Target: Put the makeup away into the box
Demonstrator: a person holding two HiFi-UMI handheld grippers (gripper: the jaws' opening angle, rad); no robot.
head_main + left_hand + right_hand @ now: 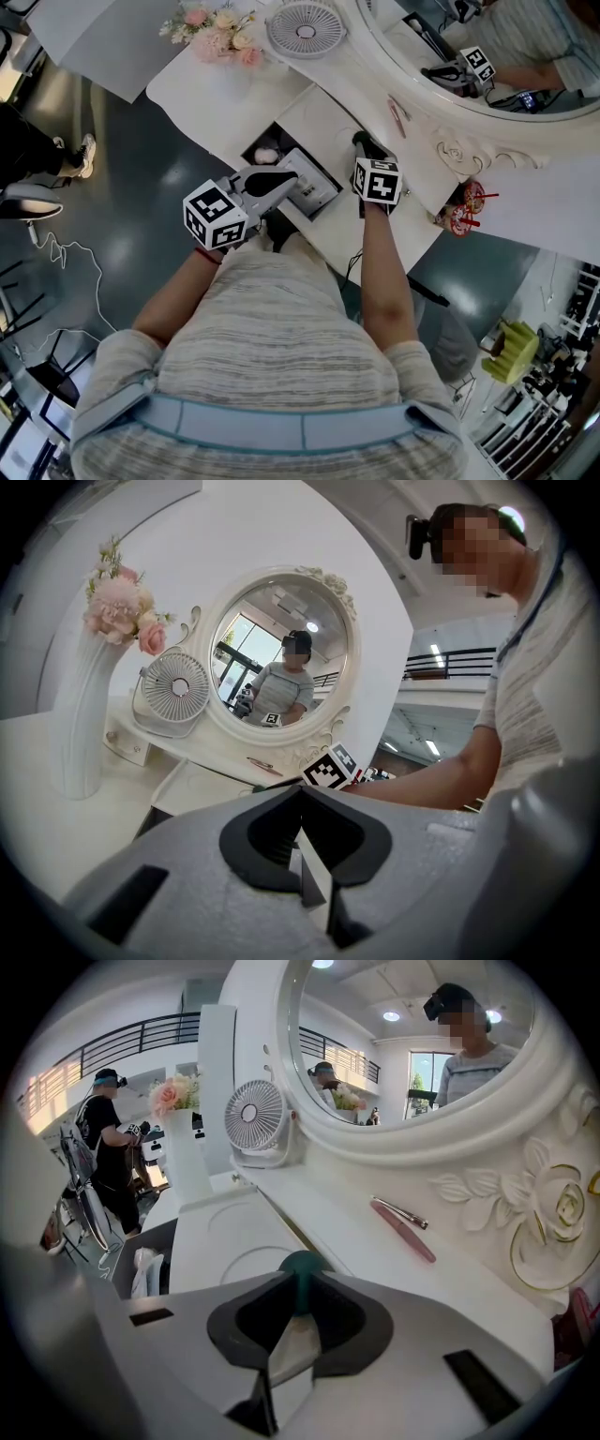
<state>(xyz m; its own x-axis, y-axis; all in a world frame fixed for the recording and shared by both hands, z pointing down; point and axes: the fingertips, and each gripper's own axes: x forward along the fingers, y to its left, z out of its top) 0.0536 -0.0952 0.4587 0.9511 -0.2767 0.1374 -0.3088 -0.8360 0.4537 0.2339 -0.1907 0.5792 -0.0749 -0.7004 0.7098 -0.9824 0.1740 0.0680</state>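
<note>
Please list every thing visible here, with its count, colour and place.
table: one, white, under everything
mirror: one, white carved frame, at table's back
fan: one, white, left of mirror
vase: one, white, beside fan, pink flowers in it
pen: one, pink, on table below mirror
drawer: one, dark inside, open at table's front
round item: one, dark green, in right gripper
left gripper: one, grey, jaws together
right gripper: one, grey, shut on round item
</note>
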